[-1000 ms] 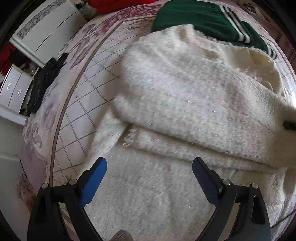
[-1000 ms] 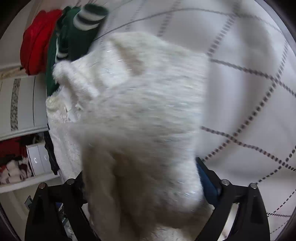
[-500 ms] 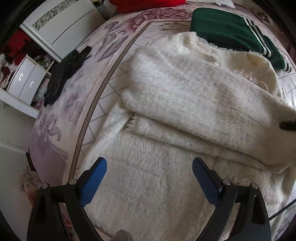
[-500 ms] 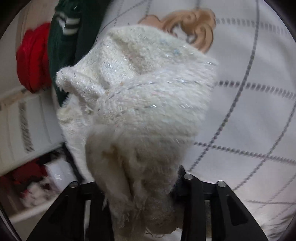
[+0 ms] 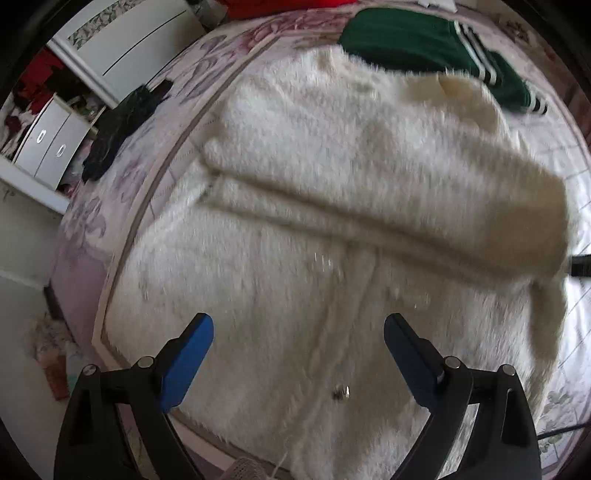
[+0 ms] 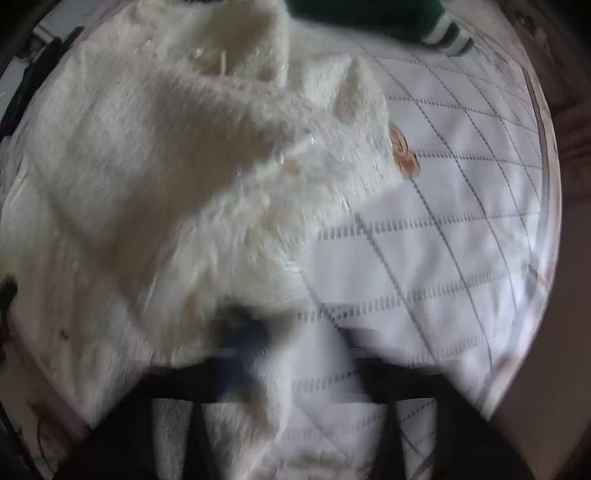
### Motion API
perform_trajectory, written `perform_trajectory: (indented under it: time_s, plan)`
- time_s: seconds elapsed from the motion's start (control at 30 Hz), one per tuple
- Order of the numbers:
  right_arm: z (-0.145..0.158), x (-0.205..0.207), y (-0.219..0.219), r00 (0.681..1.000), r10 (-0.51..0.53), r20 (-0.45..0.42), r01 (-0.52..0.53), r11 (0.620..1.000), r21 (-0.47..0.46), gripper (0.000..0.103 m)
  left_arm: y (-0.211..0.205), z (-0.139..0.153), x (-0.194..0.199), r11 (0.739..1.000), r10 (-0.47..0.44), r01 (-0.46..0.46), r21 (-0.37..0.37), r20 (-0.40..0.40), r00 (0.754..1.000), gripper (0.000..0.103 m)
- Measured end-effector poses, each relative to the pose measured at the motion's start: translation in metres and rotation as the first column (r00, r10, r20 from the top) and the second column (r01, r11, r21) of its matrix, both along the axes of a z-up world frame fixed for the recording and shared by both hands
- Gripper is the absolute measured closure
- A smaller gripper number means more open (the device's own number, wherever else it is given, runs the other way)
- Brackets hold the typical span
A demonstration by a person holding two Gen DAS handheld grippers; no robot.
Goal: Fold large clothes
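Observation:
A fluffy cream-white cardigan [image 5: 295,229] lies spread on the bed, one sleeve folded across its body toward the right. My left gripper [image 5: 298,354] is open and empty, hovering above the cardigan's lower front near a small metal clasp [image 5: 341,394]. In the right wrist view the cardigan [image 6: 177,155] fills the left side. My right gripper [image 6: 288,350] is badly blurred; one blue pad [image 6: 243,343] shows at the sleeve's edge, and whether it still grips the fabric is unclear.
A green garment with white stripes [image 5: 424,48] lies at the far side of the bed [image 5: 569,177]; it also shows in the right wrist view [image 6: 388,18]. A black garment [image 5: 122,125] lies at the left edge. White drawers [image 5: 48,140] stand left of the bed.
My right gripper swung the sleeve across the cardigan's body and down onto it, and is now blurred. My left gripper pulled back and higher, staying open, so more of the cardigan shows.

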State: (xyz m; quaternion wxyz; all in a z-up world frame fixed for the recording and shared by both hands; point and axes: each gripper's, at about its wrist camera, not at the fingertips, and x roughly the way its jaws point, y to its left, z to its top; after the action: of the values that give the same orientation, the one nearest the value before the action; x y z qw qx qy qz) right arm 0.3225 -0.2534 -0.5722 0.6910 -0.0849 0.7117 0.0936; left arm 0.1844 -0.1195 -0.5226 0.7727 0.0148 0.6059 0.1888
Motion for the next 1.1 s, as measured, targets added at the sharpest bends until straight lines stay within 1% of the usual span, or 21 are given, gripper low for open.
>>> perform_trajectory:
  time_s: [0.03,0.07,0.1,0.13,0.17,0.2,0.23,0.27,0.3,0.4,0.47,0.53,0.63,0.67,0.73,0.77,0.87,0.93,1.0,1.03,1.1]
  plan:
    - [-0.007,0.004,-0.010,0.997,-0.075,-0.023,0.076,0.997,0.035,0.089,-0.008,-0.005,-0.005,1.000,0.019,-0.018,0.010,-0.025,1.000,0.009]
    - [-0.018,0.009,-0.027,0.977,-0.185,-0.103,0.196,0.975,0.106,0.088,-0.011,-0.006,-0.010,0.999,0.028,-0.028,0.015,-0.037,0.999,0.009]
    - [-0.024,0.015,-0.028,0.965,-0.217,-0.148,0.238,0.961,0.142,0.086,-0.020,-0.007,-0.016,0.999,0.040,-0.039,0.029,-0.050,0.998,0.009]
    - [-0.023,0.016,-0.031,0.961,-0.216,-0.172,0.243,0.957,0.158,0.083,-0.031,-0.005,-0.022,0.998,0.042,-0.039,0.053,-0.065,0.997,0.009]
    - [-0.015,0.013,-0.035,0.964,-0.186,-0.188,0.219,0.961,0.170,0.076,-0.039,-0.003,-0.027,0.997,0.039,-0.034,0.073,-0.072,0.997,0.009]
    - [-0.009,0.012,-0.040,0.968,-0.164,-0.190,0.197,0.966,0.168,0.057,-0.054,0.000,-0.034,0.994,0.031,-0.022,0.104,-0.085,0.996,0.009]
    - [0.001,0.009,-0.047,0.973,-0.136,-0.186,0.166,0.973,0.158,0.045,-0.072,0.002,-0.042,0.992,0.022,-0.008,0.127,-0.108,0.994,0.009]
    - [0.014,0.003,-0.057,0.979,-0.117,-0.169,0.142,0.979,0.147,0.027,-0.088,0.004,-0.048,0.991,0.009,0.008,0.137,-0.124,0.992,0.009]
    - [0.025,-0.002,-0.067,0.983,-0.106,-0.149,0.127,0.982,0.138,0.023,-0.105,0.005,-0.054,0.989,-0.008,0.029,0.148,-0.139,0.990,0.009]
    - [0.054,-0.016,-0.102,0.995,-0.068,-0.070,0.070,0.997,0.025,0.023,-0.169,0.001,-0.072,0.969,-0.095,0.135,0.205,-0.197,0.976,0.008]
    - [0.061,-0.031,-0.129,0.997,-0.061,-0.042,0.059,0.997,-0.042,0.023,-0.206,-0.008,-0.081,0.943,-0.152,0.213,0.257,-0.235,0.960,0.008]
    - [0.063,-0.043,-0.158,0.995,-0.090,-0.043,0.088,0.994,-0.060,0.023,-0.247,-0.027,-0.094,0.898,-0.213,0.296,0.324,-0.269,0.939,0.008]
    - [0.062,-0.058,-0.211,0.984,-0.168,-0.060,0.163,0.984,-0.075,0.023,-0.278,-0.063,-0.104,0.862,-0.237,0.354,0.364,-0.328,0.915,0.008]
    - [0.061,-0.073,-0.251,0.980,-0.187,-0.064,0.182,0.980,-0.082,0.023,-0.282,-0.072,-0.104,0.855,-0.236,0.361,0.373,-0.341,0.910,0.008]
    - [0.049,-0.070,-0.262,0.973,-0.219,-0.076,0.212,0.973,-0.086,0.023,-0.283,-0.091,-0.100,0.839,-0.223,0.364,0.404,-0.356,0.908,0.005]
    - [0.047,-0.068,-0.269,0.970,-0.231,-0.078,0.224,0.971,-0.087,0.023,-0.281,-0.096,-0.095,0.837,-0.209,0.355,0.416,-0.357,0.911,0.005]
    - [0.042,-0.068,-0.271,0.974,-0.211,-0.078,0.205,0.976,-0.079,0.023,-0.271,-0.089,-0.083,0.870,-0.162,0.295,0.395,-0.335,0.928,0.005]
    - [0.028,-0.054,-0.262,0.976,-0.201,-0.089,0.197,0.979,-0.043,0.023,-0.274,-0.076,-0.083,0.904,-0.177,0.283,0.319,-0.325,0.929,0.005]
    - [0.022,-0.046,-0.255,0.978,-0.187,-0.094,0.187,0.982,-0.013,0.023,-0.289,-0.073,-0.089,0.893,-0.224,0.327,0.309,-0.324,0.919,0.005]
    - [0.022,-0.044,-0.252,0.979,-0.180,-0.094,0.180,0.984,-0.009,0.023,-0.296,-0.080,-0.094,0.877,-0.260,0.368,0.307,-0.340,0.904,0.005]
    - [0.021,-0.040,-0.246,0.981,-0.171,-0.093,0.172,0.985,0.000,0.023,-0.296,-0.100,-0.096,0.848,-0.258,0.399,0.349,-0.385,0.886,0.004]
